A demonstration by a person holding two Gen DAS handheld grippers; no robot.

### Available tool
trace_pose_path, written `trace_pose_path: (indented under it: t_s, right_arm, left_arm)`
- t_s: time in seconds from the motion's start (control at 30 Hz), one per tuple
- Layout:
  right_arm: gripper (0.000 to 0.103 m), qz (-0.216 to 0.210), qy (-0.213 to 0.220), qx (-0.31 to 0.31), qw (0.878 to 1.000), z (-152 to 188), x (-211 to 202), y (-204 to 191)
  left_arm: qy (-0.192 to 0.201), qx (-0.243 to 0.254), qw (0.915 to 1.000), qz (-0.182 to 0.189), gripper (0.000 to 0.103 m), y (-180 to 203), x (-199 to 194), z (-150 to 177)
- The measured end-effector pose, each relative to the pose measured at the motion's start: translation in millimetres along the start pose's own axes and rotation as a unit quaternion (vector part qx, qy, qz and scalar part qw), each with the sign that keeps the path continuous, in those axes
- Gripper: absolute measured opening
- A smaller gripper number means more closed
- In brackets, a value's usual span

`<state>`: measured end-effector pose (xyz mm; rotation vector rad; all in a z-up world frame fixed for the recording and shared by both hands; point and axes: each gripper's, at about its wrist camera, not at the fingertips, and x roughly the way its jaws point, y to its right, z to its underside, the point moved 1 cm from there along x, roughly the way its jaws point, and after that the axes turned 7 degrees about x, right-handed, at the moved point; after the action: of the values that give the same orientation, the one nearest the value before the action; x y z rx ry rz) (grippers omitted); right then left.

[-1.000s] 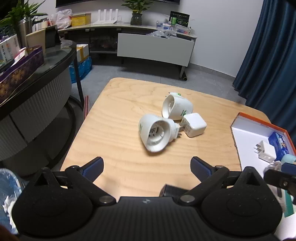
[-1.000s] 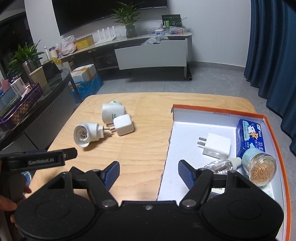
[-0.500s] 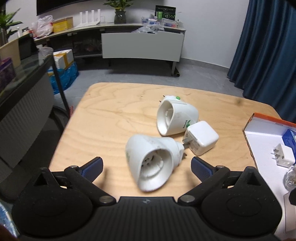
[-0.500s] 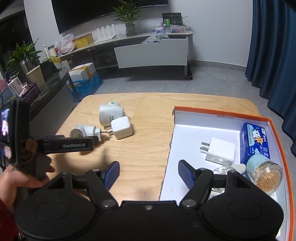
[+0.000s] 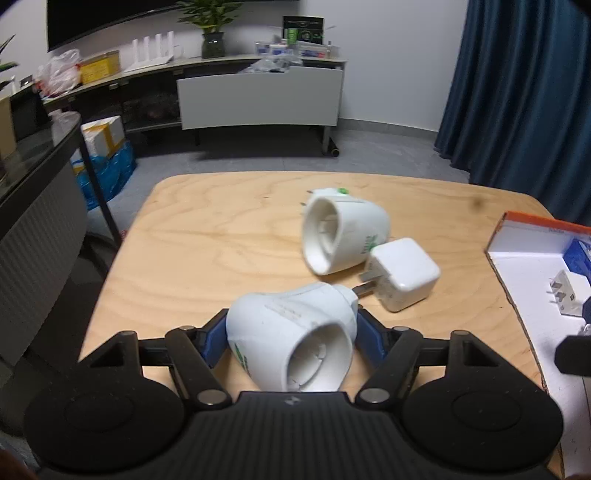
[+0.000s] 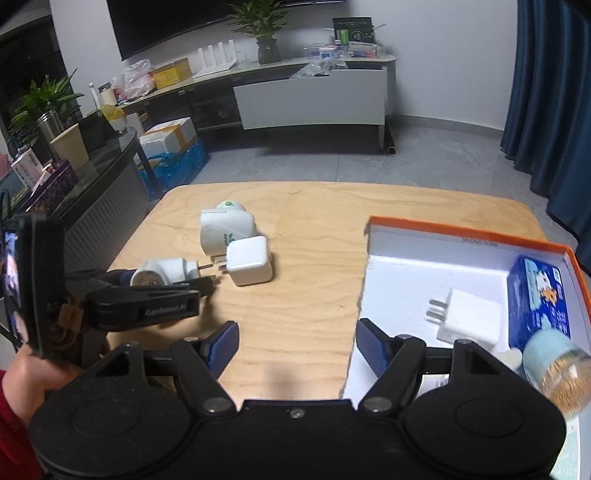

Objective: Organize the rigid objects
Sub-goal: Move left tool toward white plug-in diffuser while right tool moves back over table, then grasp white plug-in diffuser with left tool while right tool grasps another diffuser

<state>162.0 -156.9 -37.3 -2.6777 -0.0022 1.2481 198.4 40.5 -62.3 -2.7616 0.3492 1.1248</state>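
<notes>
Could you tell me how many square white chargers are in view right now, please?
2. One charger lies on the table beside the round plugs; the other charger lies inside the orange-rimmed box. More could be hidden.

Living room: wall-mounted TV (image 6: 192, 22), low media console (image 6: 310, 99), potted plant (image 6: 264, 22), blue curtains (image 6: 550, 92).

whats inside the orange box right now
In the orange box: a white charger with prongs, a blue carton and a jar of toothpicks. The right gripper covers the box's near end, so anything there is unseen.
</notes>
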Motion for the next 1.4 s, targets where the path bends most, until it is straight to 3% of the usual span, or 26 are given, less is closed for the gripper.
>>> trace_pose_path:
  t_s: [0.3, 0.63, 1.03, 1.07, 1.1, 1.4]
  right_arm:
    - [0.083, -0.037, 0.0, -0.028, 0.999, -6, 16, -26]
    - [0.089, -0.087, -0.002, -0.032, 0.996, -53, 75, -51]
    - [0.09, -0.081, -0.052, -0.058, 0.994, -75, 156, -71]
    - [0.086, -0.078, -0.043, -0.065, 0.994, -73, 155, -73]
    - [0.074, -0.07, -0.037, -0.072, 0.994, -71, 155, -75]
    - [0.073, -0.052, 0.012, -0.088, 0.995, -60, 116, -77]
  left_arm:
    - [0.013, -0.038, 0.9991, -0.015, 0.072, -26, -35, 3]
    - [0.031, -0.07, 0.9968, -0.02, 0.072, -40, -43, -3]
    - [0.031, -0.087, 0.9954, -0.024, 0.072, -48, -35, -2]
    - [0.03, -0.089, 0.9953, -0.024, 0.072, -48, -34, -2]
    - [0.029, -0.089, 0.9953, -0.025, 0.072, -47, -33, -2]
    - [0.026, -0.087, 0.9947, -0.049, 0.072, -47, -38, -2]
